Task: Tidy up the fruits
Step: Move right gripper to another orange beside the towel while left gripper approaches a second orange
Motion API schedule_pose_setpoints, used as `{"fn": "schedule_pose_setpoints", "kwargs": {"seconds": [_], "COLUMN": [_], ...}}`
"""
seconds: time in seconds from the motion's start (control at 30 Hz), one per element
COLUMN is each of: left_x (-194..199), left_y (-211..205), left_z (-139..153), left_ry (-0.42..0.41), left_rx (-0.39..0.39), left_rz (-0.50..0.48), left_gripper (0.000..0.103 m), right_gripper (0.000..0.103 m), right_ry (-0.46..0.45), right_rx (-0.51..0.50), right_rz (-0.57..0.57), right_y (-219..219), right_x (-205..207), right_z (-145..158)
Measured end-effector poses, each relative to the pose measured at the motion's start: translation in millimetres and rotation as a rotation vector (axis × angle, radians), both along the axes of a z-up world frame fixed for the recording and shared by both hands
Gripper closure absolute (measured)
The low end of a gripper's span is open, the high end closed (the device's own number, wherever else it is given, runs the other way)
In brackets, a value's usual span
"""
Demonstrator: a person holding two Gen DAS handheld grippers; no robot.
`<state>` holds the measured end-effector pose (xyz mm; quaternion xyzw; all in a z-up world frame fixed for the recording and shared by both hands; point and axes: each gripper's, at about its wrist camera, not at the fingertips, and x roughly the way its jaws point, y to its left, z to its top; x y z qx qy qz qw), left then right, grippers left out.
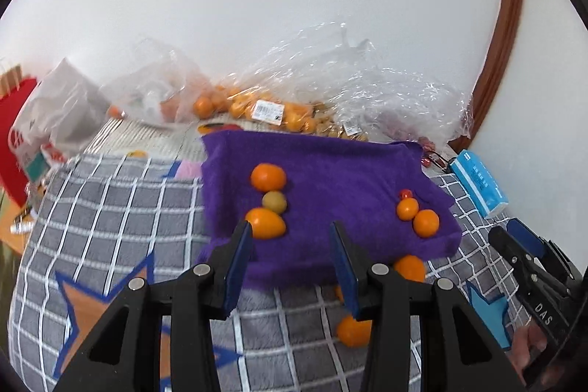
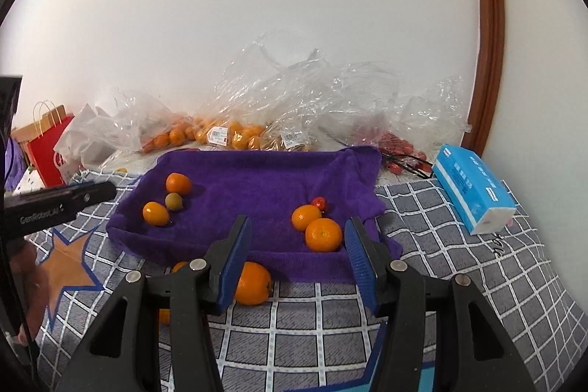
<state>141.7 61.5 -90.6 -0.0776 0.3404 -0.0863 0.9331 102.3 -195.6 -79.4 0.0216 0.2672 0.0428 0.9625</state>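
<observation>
A purple towel (image 1: 330,171) (image 2: 257,179) lies on a grey checked blanket. On its left stand two oranges (image 1: 268,176) (image 2: 178,183) and a small green-brown fruit (image 1: 274,201) (image 2: 173,201) in a row. On its right lie two oranges (image 1: 426,223) (image 2: 323,234) and a small red tomato (image 1: 405,194) (image 2: 319,202). More oranges (image 1: 409,268) (image 2: 251,283) lie on the blanket before the towel. My left gripper (image 1: 290,230) is open and empty above the towel's front edge. My right gripper (image 2: 296,226) is open and empty, close to the right orange pair.
Clear plastic bags of oranges (image 1: 257,109) (image 2: 220,135) and red tomatoes (image 2: 397,142) lie against the wall. A blue tissue pack (image 1: 477,182) (image 2: 472,186) sits at right. A red paper bag (image 2: 47,149) and white bags (image 1: 62,109) stand at left.
</observation>
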Motion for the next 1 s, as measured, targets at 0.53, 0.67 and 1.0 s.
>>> {"fn": "schedule_pose_setpoints", "kwargs": {"seconds": [0.53,0.67,1.0], "left_x": [-36.9,-38.1,-27.4], "left_y": [25.0,32.0,47.8], "left_z": [-31.0,-39.3,-72.4], "left_ry": [0.045,0.067,0.135], "left_rx": [-0.032,-0.037,0.039], "left_rz": [0.071,0.074,0.111], "left_gripper": [0.062,0.062,0.062], "right_gripper": [0.055,0.056,0.065], "right_ry": [0.123,0.147,0.191], "right_rx": [0.101,0.117,0.041], "right_rz": [0.051,0.070,0.123], "right_y": [-2.6,1.9,36.5], "right_x": [-4.5,-1.1,23.2], "right_z": [-29.8,-38.4,-56.6]}}
